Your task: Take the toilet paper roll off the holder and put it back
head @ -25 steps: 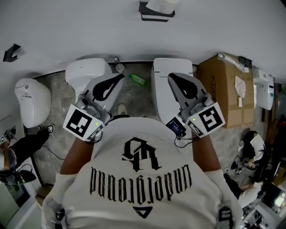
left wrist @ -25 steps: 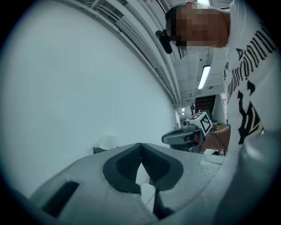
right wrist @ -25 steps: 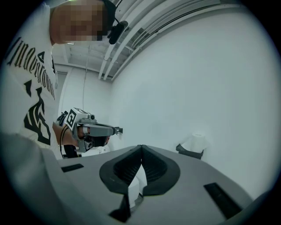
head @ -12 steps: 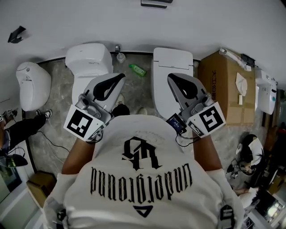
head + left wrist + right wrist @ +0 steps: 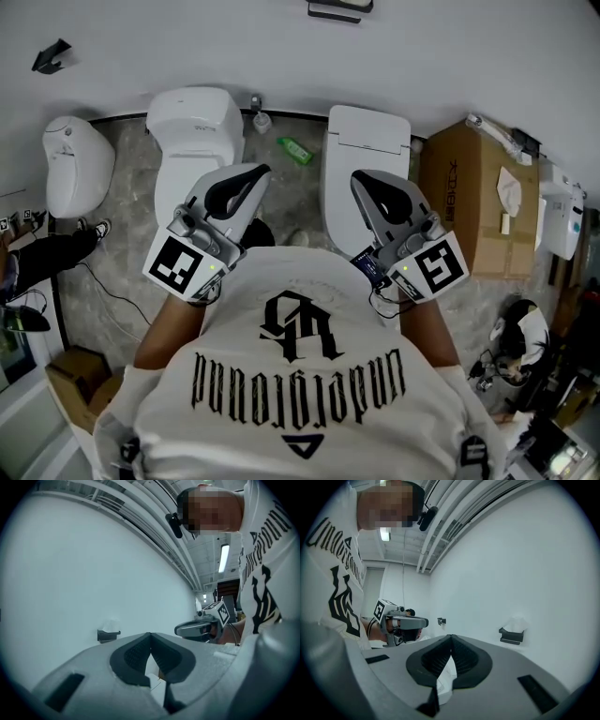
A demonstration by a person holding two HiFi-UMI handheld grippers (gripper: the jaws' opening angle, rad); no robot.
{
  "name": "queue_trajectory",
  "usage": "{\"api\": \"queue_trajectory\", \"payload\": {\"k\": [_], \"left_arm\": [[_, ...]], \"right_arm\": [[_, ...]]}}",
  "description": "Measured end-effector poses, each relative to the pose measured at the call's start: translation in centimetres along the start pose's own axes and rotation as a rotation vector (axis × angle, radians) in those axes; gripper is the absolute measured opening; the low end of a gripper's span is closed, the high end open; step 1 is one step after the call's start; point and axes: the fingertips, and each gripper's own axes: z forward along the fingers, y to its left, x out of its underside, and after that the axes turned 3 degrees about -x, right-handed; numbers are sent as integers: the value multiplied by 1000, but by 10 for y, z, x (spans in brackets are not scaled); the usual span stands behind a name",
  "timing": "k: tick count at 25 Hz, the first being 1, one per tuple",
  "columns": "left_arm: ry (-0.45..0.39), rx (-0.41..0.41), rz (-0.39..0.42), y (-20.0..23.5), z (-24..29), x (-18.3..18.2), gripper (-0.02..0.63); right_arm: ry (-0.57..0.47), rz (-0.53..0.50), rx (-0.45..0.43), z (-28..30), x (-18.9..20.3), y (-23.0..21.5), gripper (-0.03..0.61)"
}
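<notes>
You're facing a plain white wall (image 5: 281, 66), with a grey stone-pattern floor (image 5: 127, 216) below. Two white toilets stand against it: left toilet (image 5: 195, 122), right toilet (image 5: 367, 141), green bottle (image 5: 295, 150) lying on the floor between them. White urinal-like fixture (image 5: 73, 173) far left, cardboard box (image 5: 469, 197) at right. Tube light (image 5: 224, 558) lit on the ceiling.

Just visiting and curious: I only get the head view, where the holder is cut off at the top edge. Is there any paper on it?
Observer: Yes. The left gripper view shows white paper sitting on the dark holder on the wall.
Operator: Are the hand-held grippers gripping anything?
Observer: No. Their own views show the left hand-held gripper and the right hand-held gripper with jaw tips shut together, gripping nothing.
Operator: What's overhead?
Observer: A lit strip light on the ceiling.
</notes>
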Motion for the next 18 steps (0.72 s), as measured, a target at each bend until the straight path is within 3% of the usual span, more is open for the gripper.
{"api": "queue_trajectory", "payload": {"k": [18], "left_arm": [[6, 4, -8, -15, 27, 5, 14]], "right_arm": [[-11, -9, -29, -14, 3, -20, 14]]}}
